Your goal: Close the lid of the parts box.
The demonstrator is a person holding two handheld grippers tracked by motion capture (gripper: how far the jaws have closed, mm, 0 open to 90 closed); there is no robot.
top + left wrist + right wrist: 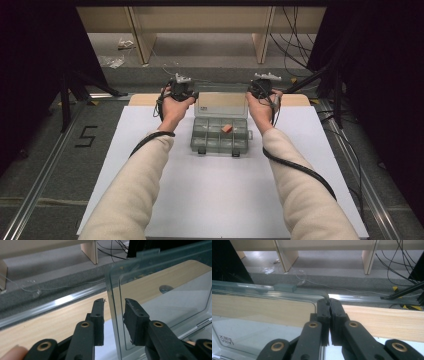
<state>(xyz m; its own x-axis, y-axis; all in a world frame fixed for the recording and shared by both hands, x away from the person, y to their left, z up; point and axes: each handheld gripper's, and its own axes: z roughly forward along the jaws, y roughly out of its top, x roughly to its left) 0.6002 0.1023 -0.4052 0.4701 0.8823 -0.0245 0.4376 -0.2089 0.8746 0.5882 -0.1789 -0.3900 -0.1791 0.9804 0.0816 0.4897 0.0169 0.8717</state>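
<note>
A clear plastic compartment box (220,135) is seen at mid-counter on the white sheet (220,200) that covers the counter (140,99), with its transparent lid (221,105) raised upright at the far side. A small orange block (227,128) lies in one compartment of the back row, right of centre. The left gripper (181,89) is held at the lid's left edge; in the left gripper view the jaws stand apart, with the lid's edge (115,322) between them and not pressed. The right gripper (264,86) is held at the lid's right upper corner; in the right gripper view its jaws are clenched on the lid's edge (322,295).

Around: two black latches (218,151) on the box's near wall, a wooden strip beyond the sheet, grey floor with a marked "5" (86,136), shelf legs, loose cables (295,45), dark curtains at both sides.

Hard to make out: the compartment contents through the hazy plastic; the jaw tips in the high view, covered by the hands.
</note>
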